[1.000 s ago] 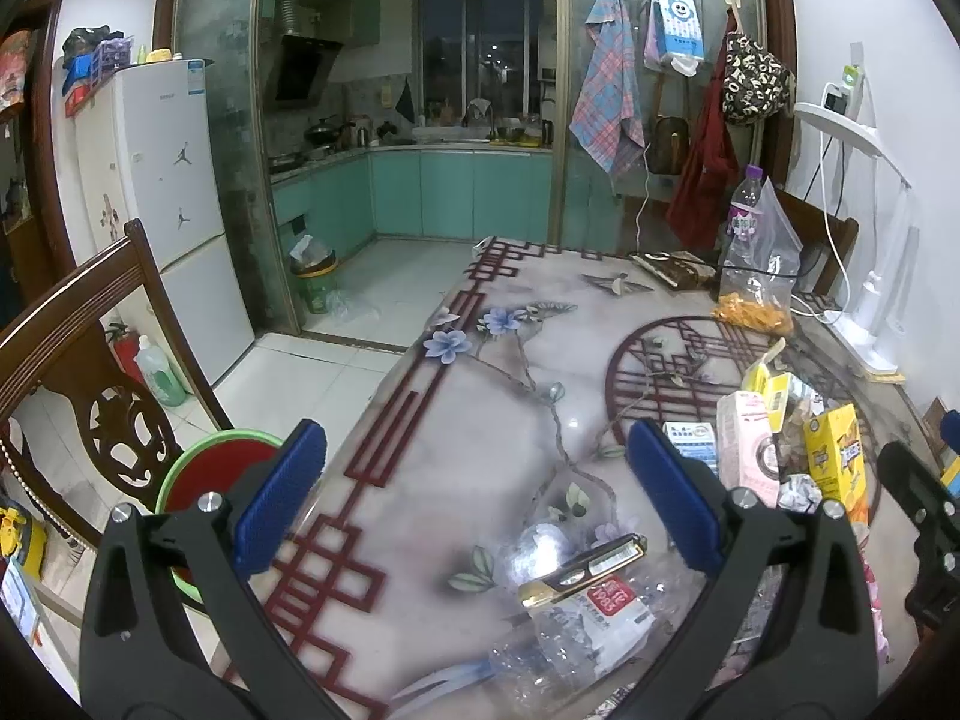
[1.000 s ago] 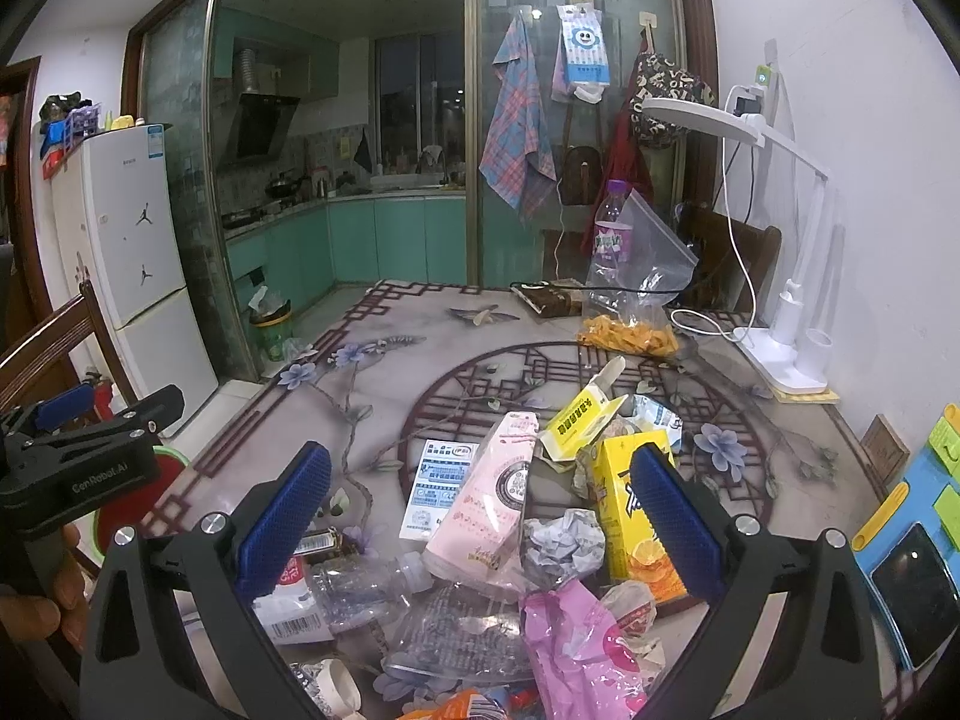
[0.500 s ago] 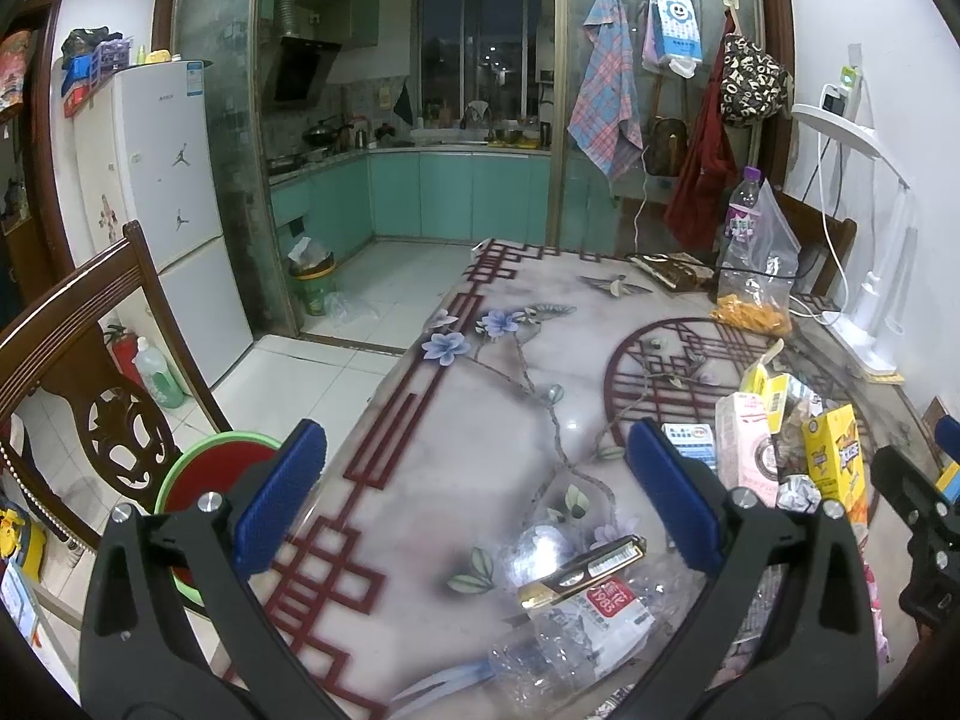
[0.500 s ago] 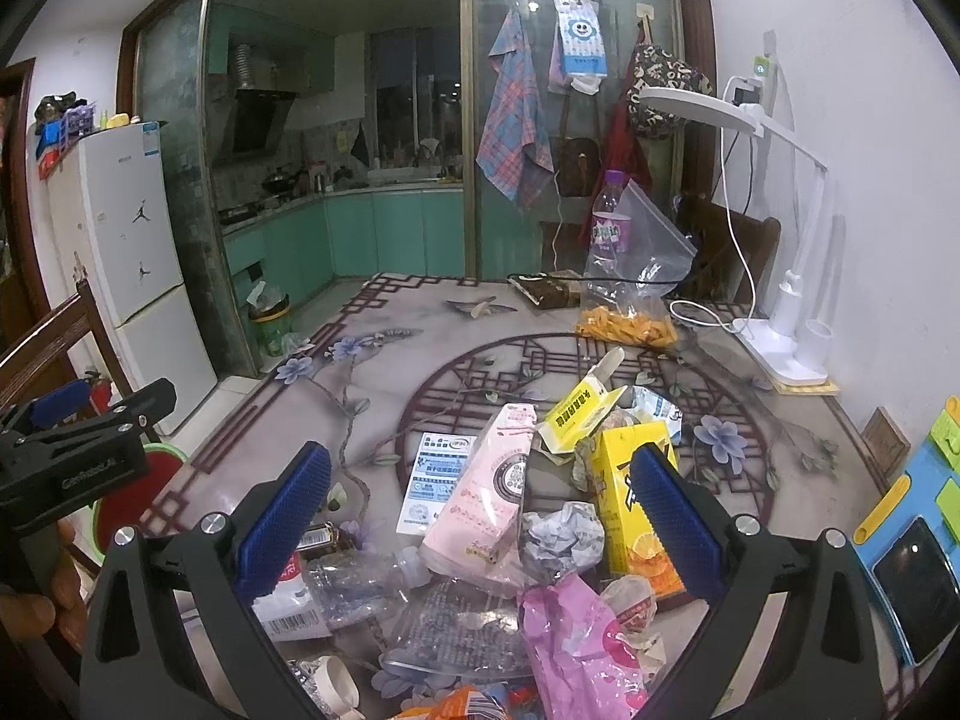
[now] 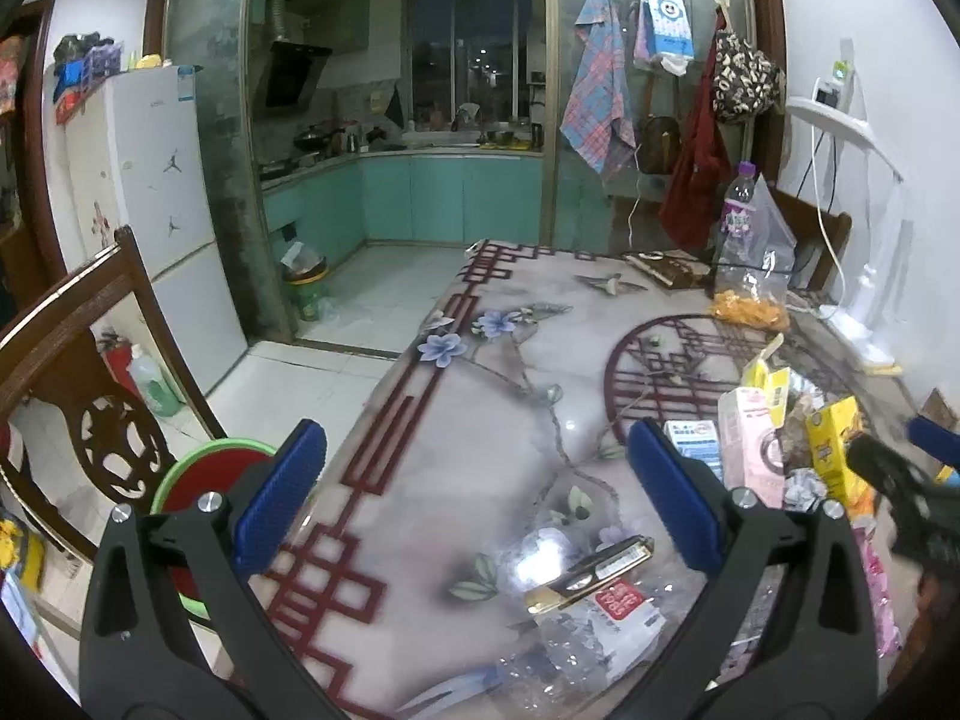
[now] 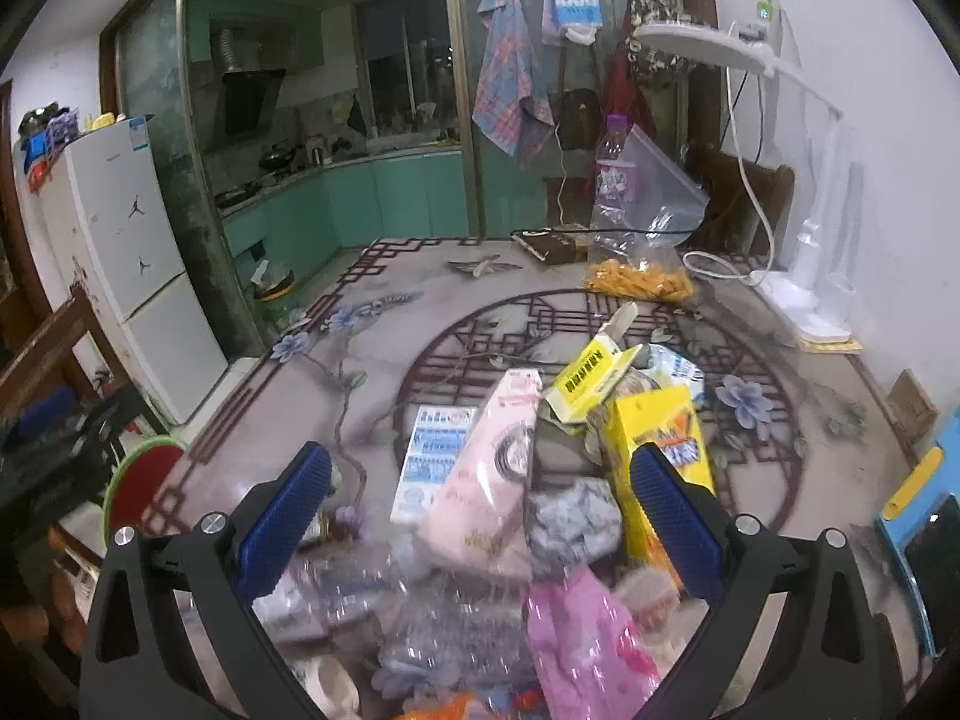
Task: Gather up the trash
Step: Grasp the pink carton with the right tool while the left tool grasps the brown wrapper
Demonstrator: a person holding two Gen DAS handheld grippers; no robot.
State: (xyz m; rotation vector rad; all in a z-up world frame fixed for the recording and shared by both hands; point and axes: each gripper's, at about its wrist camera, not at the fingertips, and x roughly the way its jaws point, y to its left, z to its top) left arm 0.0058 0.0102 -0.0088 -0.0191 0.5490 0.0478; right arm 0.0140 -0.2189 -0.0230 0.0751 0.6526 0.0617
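step: approach, nothing picked up yet; both grippers hover over the trash pile on the patterned table (image 5: 492, 420)
right gripper (image 6: 480, 498): jaws spread wide, empty, aimed at the pink carton (image 6: 486, 480) with a crumpled paper ball (image 6: 573, 516) just beside it
left gripper (image 5: 474, 480): jaws spread wide, empty, over a crushed clear plastic bottle (image 5: 576, 642) with a gold wrapper (image 5: 591, 567) lying on it
trash: yellow juice box (image 6: 657, 444), blue-and-white carton (image 6: 435, 456), pink plastic bag (image 6: 588, 636), all heaped together at the near side of the table
bin: red basin with green rim (image 5: 204, 480) on the floor beside the table, probably the drop spot
next move: lower the right gripper around one item, likely the pink carton, and close; the heap is tangled, so neighbours may drag along
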